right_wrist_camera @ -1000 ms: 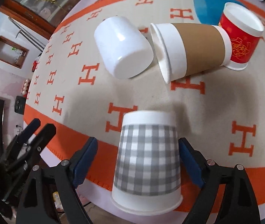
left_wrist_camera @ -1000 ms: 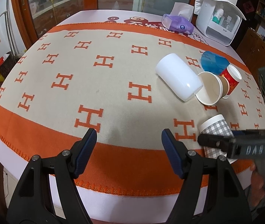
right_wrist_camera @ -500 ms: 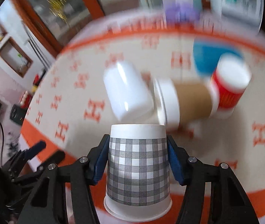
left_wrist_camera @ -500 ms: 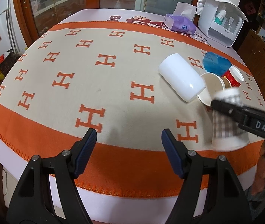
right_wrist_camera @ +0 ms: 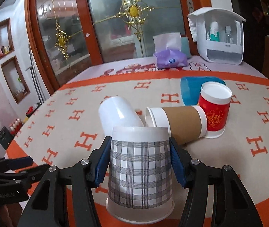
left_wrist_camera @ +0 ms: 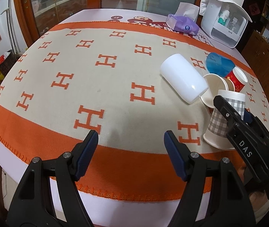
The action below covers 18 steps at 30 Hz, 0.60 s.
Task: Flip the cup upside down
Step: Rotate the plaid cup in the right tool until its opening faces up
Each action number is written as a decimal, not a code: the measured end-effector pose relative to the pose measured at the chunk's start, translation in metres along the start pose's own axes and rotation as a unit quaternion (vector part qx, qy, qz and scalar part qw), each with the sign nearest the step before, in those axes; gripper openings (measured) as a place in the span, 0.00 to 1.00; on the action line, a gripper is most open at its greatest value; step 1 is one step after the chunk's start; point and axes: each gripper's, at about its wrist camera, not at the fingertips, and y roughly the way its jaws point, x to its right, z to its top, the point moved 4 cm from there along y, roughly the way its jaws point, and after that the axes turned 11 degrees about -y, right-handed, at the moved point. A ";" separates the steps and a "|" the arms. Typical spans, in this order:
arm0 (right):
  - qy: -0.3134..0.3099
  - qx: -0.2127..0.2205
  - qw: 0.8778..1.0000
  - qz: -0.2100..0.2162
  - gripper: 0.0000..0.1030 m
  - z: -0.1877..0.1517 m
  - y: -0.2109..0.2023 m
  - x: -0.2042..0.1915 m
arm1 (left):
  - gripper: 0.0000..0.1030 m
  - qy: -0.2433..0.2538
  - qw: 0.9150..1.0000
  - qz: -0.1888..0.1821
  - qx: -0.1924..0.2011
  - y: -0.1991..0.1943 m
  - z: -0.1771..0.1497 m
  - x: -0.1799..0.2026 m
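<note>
Right gripper [right_wrist_camera: 140, 157]: its blue-padded fingers [right_wrist_camera: 101, 162] press both sides of the grey-and-white checked paper cup [right_wrist_camera: 140, 168], clenched on its wall just below the closed base.
Checked cup: upside down, wide rim at the bottom, closed base on top; near the front right corner of the table, over the orange border of the cloth. Whether the rim rests on the cloth or hangs just above it cannot be told.
Left gripper [left_wrist_camera: 130, 145]: jaws spread wide, nothing between them, over the front edge of the table, left of the checked cup.
Table covering: beige cloth with orange H pattern [left_wrist_camera: 89, 71].
Other cups, just behind the checked one: white plastic tumbler [right_wrist_camera: 119, 113] on its side; brown-sleeved paper cup [right_wrist_camera: 181, 123] on its side, touching the red paper cup [right_wrist_camera: 215, 111], which stands inverted; blue plastic cup [right_wrist_camera: 189, 89] lying behind that.
Far edge: purple tissue pack [right_wrist_camera: 169, 59], white storage box [right_wrist_camera: 219, 37].
</note>
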 end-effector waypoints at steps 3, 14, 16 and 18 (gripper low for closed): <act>-0.024 -0.011 1.000 -0.008 0.57 -0.003 -0.003 -0.007 | 0.68 -0.001 1.000 0.000 0.002 -0.001 0.000 0.001; -0.068 -0.014 0.997 -0.016 0.57 -0.021 -0.025 -0.025 | 0.68 0.002 1.000 -0.003 0.005 -0.006 -0.001 0.004; -0.074 -0.017 0.997 -0.016 0.57 -0.024 -0.028 -0.028 | 0.68 0.003 1.000 -0.004 0.005 -0.007 -0.003 0.005; -0.078 -0.019 0.997 -0.018 0.57 -0.028 -0.031 -0.030 | 0.68 0.005 1.000 -0.005 0.005 -0.008 -0.005 0.006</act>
